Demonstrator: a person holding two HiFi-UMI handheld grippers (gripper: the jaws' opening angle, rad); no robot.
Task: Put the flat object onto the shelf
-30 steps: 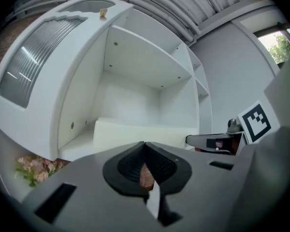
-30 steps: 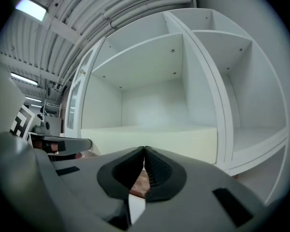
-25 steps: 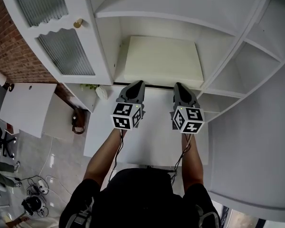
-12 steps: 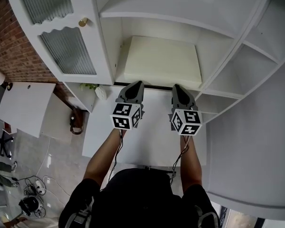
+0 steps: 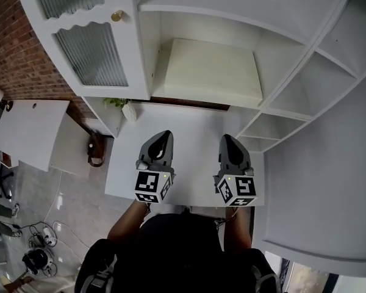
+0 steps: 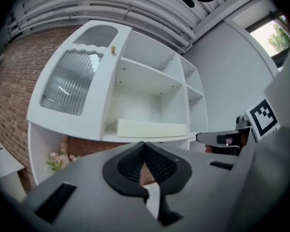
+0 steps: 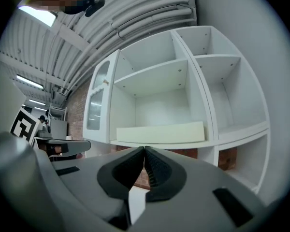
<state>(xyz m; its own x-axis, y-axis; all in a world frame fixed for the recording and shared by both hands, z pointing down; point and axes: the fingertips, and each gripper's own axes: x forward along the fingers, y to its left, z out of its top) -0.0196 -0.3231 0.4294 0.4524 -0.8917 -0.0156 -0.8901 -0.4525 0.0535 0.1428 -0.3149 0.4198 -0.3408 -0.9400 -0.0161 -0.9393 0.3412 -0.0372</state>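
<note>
The flat object (image 5: 207,72), a cream rectangular board, lies flat on the lower shelf (image 5: 195,102) of the white cabinet. It also shows as a pale slab (image 6: 150,128) in the left gripper view and as a slab (image 7: 159,132) in the right gripper view. My left gripper (image 5: 163,136) and right gripper (image 5: 227,139) hover side by side over a white table (image 5: 192,118), well short of the shelf. Both point level at the cabinet. The left gripper (image 6: 144,144) and the right gripper (image 7: 144,149) are each shut with nothing between the pads.
A cabinet door with ribbed glass (image 5: 91,54) stands left of the shelf opening. Smaller open compartments (image 5: 274,127) lie to the right. A small plant (image 5: 119,102) sits under the door. A second white desk (image 5: 27,133) stands at the far left, above a tiled floor.
Both grippers have drawn back from the shelf edge toward the person, over the white table. The cream board stays on the shelf.
</note>
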